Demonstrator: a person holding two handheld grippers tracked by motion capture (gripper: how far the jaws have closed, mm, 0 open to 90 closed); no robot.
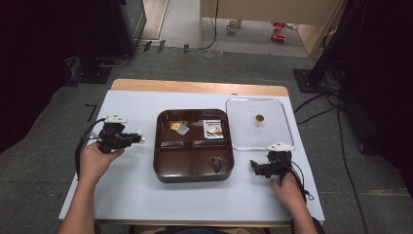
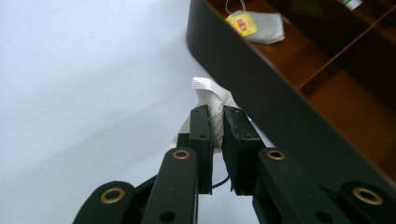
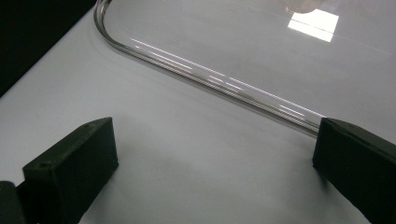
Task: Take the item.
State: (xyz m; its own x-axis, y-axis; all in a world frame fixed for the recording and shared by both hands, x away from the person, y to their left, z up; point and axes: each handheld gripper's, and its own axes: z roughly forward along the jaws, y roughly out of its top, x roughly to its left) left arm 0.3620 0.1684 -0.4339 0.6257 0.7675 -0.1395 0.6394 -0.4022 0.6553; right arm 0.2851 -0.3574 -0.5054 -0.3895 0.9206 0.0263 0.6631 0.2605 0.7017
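While left gripper (image 2: 217, 126) pinches white sachet (image 2: 212, 95), right gripper (image 3: 215, 163) rests agape.

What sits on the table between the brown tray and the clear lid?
Nothing: in the high view, only a narrow strip of bare white table separates the brown tray from the clear lid.

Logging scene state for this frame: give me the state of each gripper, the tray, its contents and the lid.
left gripper: shut on a small white packet, just outside the tray wall
right gripper: open, nothing between the jaws, beside the lid's rim
brown compartment tray: uncovered, flat on the table
tea bag: lying in a back compartment
printed packet: lying in the other back compartment
clear lid: off the tray, lying beside it
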